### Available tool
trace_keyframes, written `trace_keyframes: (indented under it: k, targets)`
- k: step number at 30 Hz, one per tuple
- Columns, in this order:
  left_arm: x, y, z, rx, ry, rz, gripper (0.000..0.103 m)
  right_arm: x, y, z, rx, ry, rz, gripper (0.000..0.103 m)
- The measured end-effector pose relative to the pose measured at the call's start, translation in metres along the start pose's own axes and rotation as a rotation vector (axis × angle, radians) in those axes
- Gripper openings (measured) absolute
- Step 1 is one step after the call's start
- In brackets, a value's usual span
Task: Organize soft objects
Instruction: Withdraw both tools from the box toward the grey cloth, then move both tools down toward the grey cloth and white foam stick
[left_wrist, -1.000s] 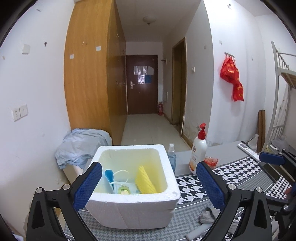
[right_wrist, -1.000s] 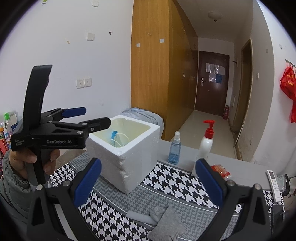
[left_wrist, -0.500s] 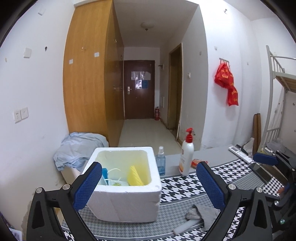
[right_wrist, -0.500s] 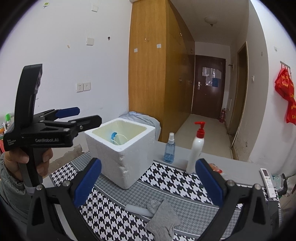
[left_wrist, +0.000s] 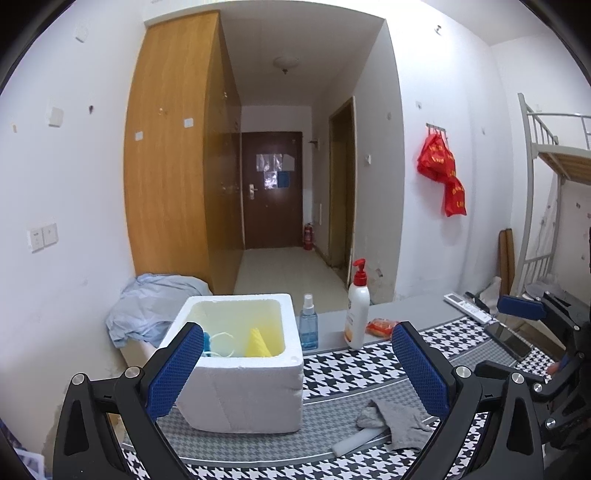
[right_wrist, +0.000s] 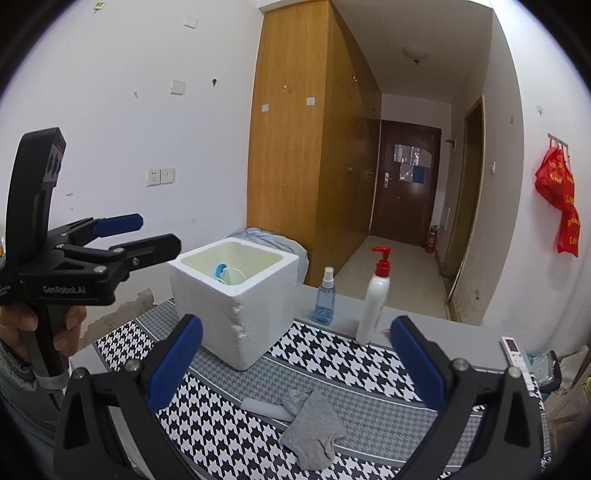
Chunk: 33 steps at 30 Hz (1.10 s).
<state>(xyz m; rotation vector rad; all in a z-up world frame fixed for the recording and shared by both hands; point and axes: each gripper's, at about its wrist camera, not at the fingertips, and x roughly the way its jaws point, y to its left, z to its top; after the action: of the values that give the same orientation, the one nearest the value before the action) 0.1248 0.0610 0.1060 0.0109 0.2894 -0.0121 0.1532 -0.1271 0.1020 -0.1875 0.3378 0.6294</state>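
Inside the foam box, only partly visible: a yellow piece and a blue item, hard to identify. On the surface, grey sock draped over a white roll. Below and between the spread, empty right gripper; left gripper likewise apart, empty, sock low right.

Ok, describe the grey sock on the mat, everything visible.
The grey sock is a plain knit fabric piece, limp and crumpled, lying flat on the houndstooth mat in front of the white foam box, apart from it. Its bunched end overlaps a pale foam stick, which pokes out from beneath. Neither tool touches it; both hang open above the mat.
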Motion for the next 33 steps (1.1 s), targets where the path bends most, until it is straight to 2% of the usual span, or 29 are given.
trace_keyframes:
  k: [4,21,24,31,33]
  targets:
    - [-0.006,-0.003,-0.002,0.003,-0.016,-0.005,0.102,-0.006,0.001,-0.003,0.004,-0.009,-0.004,0.103]
    - [-0.004,-0.015,-0.035,-0.040,0.017,-0.058,0.102,-0.020,-0.007,-0.028,0.062,-0.018,-0.002,0.103]
    - [-0.003,-0.025,-0.041,-0.020,0.015,-0.026,0.102,-0.020,-0.008,-0.033,0.070,-0.019,-0.018,0.103]
    - [-0.002,-0.029,-0.054,-0.038,0.025,-0.059,0.102,-0.017,-0.012,-0.043,0.087,-0.006,-0.017,0.103]
    - [-0.003,-0.028,-0.058,-0.061,0.012,-0.043,0.102,-0.017,-0.014,-0.045,0.104,-0.003,-0.011,0.103]
